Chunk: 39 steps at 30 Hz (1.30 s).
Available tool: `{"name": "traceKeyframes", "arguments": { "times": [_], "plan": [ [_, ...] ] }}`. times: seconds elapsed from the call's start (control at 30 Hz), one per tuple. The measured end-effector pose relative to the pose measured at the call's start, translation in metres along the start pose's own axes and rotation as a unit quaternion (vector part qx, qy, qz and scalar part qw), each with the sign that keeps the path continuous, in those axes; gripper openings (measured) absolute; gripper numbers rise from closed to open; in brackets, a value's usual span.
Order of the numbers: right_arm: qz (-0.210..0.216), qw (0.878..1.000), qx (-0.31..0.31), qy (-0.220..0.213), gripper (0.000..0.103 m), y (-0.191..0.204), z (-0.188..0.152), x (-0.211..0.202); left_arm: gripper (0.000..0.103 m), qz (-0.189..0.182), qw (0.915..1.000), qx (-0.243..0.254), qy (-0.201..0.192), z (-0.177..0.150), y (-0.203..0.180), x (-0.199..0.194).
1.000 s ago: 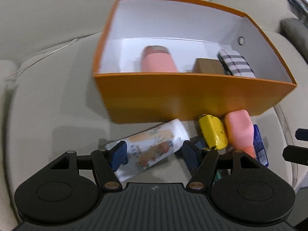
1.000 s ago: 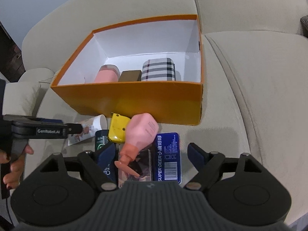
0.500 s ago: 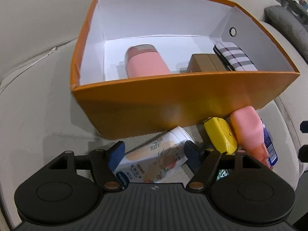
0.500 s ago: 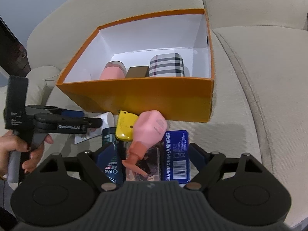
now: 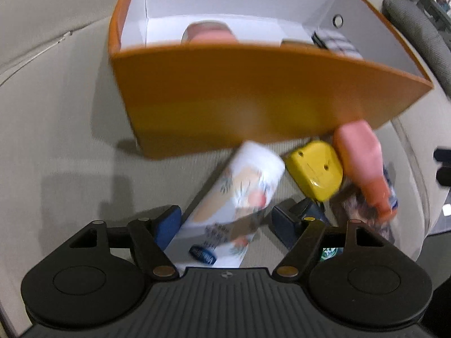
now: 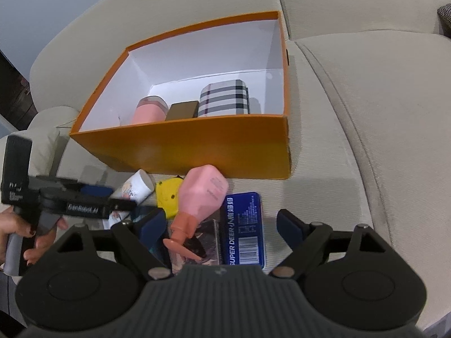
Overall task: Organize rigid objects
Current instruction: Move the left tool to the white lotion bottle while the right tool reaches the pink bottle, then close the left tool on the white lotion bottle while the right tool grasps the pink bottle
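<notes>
An orange box stands on the sofa and holds a pink cup, a brown box and a plaid case. In front of it lie a white printed tube, a yellow object, a pink bottle and a blue tin. My left gripper is open with the white tube between its fingers. My right gripper is open around the pink bottle's neck and the blue tin.
A dark bottle and a flat pictured pack lie under the pink bottle. The sofa back rises behind the box. A grey cushion sits at the far right.
My left gripper has moved forward and to the right along the white tube, which now points more steeply toward the box. The right gripper has edged closer to the bottle and tin.
</notes>
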State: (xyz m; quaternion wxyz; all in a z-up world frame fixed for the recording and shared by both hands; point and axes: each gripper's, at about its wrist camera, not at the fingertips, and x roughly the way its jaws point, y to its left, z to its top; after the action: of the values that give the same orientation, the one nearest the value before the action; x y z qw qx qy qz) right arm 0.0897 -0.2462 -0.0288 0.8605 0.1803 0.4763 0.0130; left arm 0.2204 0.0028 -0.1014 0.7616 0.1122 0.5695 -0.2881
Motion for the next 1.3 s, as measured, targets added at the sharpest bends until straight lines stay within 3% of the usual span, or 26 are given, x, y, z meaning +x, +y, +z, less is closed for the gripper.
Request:
{"name": "traceKeyframes", "arguments": {
  "times": [0.43, 0.73, 0.9, 1.3],
  "plan": [
    [-0.029, 0.999, -0.018, -0.007, 0.088, 0.013, -0.003, 0.017, 0.075, 0.114, 0.9913, 0.063, -0.018, -0.013, -0.058, 0.007],
    [-0.025, 0.999, -0.02, 0.002, 0.077, 0.035, 0.003, 0.055, 0.07, 0.114, 0.9925, 0.042, -0.018, -0.009, -0.066, 0.008],
    [-0.032, 0.999, -0.028, 0.007, 0.066, 0.035, 0.007, 0.07, 0.068, 0.112, 0.9926, 0.042, -0.022, -0.016, -0.054, 0.004],
    [-0.041, 0.997, -0.071, 0.007, 0.055, 0.045, 0.005, 0.085, 0.064, 0.117, 0.9925, 0.025, -0.026, -0.017, -0.054, 0.009]
  ]
}}
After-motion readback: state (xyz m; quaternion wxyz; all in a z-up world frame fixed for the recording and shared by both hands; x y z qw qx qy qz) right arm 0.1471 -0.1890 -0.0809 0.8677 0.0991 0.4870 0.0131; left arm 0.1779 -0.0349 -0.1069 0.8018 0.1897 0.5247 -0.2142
